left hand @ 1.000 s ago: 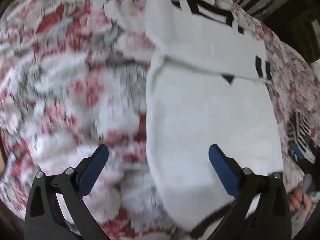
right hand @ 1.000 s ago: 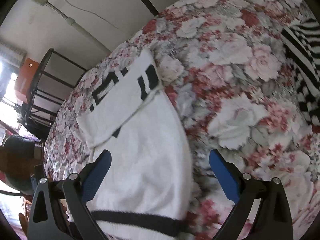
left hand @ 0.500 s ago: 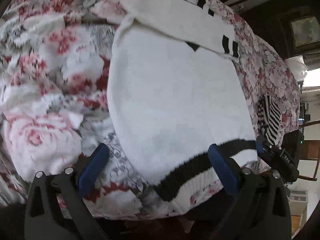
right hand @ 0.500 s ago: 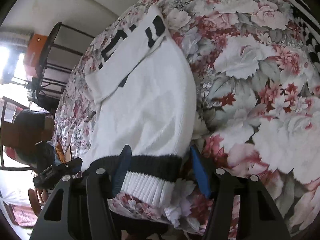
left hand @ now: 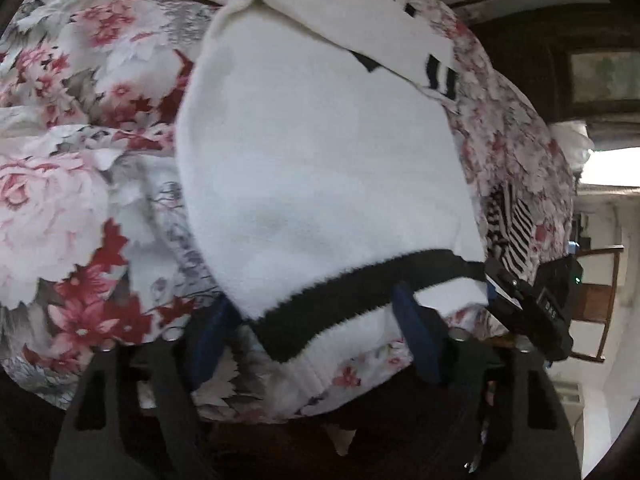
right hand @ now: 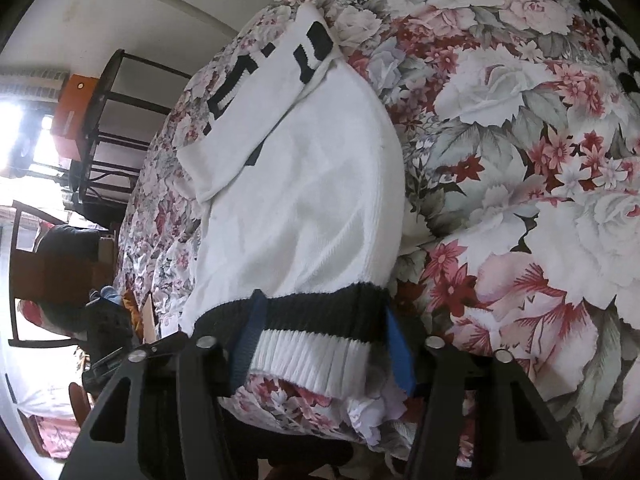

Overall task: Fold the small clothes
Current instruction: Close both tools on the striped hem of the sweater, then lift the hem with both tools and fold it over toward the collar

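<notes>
A small white sweater (left hand: 312, 152) with a black-banded ribbed hem (left hand: 348, 296) lies on the floral bedspread (left hand: 72, 184), its black-marked sleeves folded over the top. It also shows in the right wrist view (right hand: 304, 200). My left gripper (left hand: 316, 332) straddles the left end of the hem at the bed's near edge, jaws partly closed around it with a gap left. My right gripper (right hand: 324, 344) straddles the right end of the hem (right hand: 316, 320), jaws narrowed against the ribbed band but not fully shut.
A black-and-white striped garment (left hand: 508, 220) lies on the bed to the right of the sweater; it also shows in the right wrist view (right hand: 612, 32). A dark metal rack (right hand: 116, 120) and a wooden chair (right hand: 52, 272) stand beyond the bed. The bedspread (right hand: 520, 160) hangs over the near edge.
Both grippers pulled back to the sweater's hem at the near bed edge. Both jaws narrowed from wide open to closing around the hem.
</notes>
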